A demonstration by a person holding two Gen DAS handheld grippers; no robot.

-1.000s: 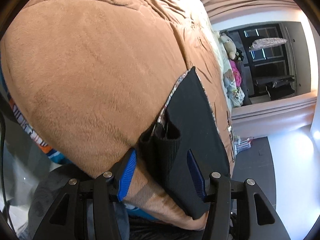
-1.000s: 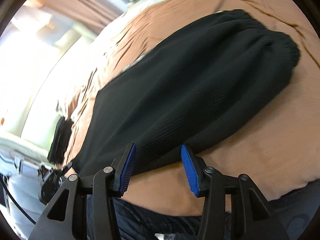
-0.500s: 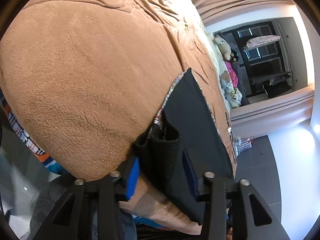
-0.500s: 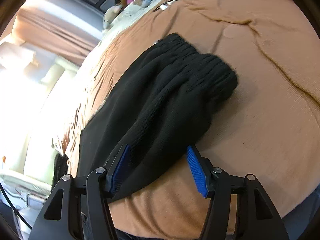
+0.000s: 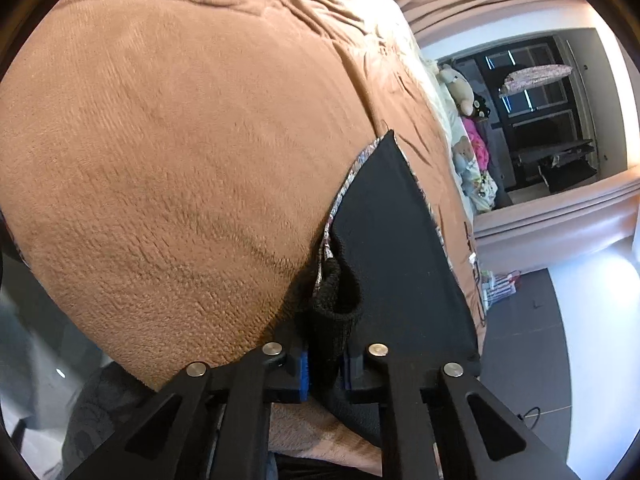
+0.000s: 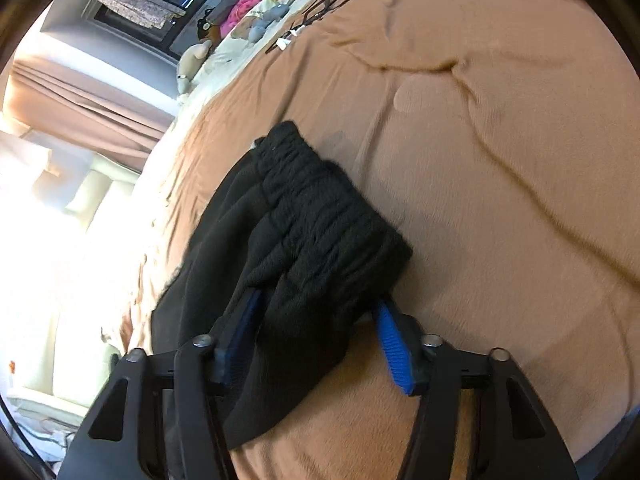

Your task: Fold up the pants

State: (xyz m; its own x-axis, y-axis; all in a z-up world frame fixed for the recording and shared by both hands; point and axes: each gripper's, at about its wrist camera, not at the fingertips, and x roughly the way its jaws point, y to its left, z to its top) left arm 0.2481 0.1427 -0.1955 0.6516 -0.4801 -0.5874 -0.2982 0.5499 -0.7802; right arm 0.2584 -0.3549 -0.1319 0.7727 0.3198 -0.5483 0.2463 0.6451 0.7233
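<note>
My left claw [image 5: 325, 364] is closing on the ribbed cuff [image 5: 332, 312] of the black pants [image 5: 392, 248], and its blue pads already press the bunched knit from both sides. My right claw [image 6: 320, 340] is closing too, with a thick roll of the waistband [image 6: 320, 216] between its jaws; the left pad is buried in cloth, the right pad [image 6: 392, 344] only grazes the edge. The pants lie stretched across the brown blanket [image 5: 180, 160], cuff end near me on the left, waist end near me on the right.

What worries me:

- The right grip looks uneven. If I lift before that pad bites, the waistband could slide out and drop in a heap
- The roll there is fat, so I may catch only the top layer and leave the under layer on the bed, which would skew the fold
- At the cuff I seem to hold 1 leg end; I cannot tell if the 2nd leg is in the pinch. If not, it will trail
- The plush blanket may snag and rise with the cloth if a pad has nipped it
</note>
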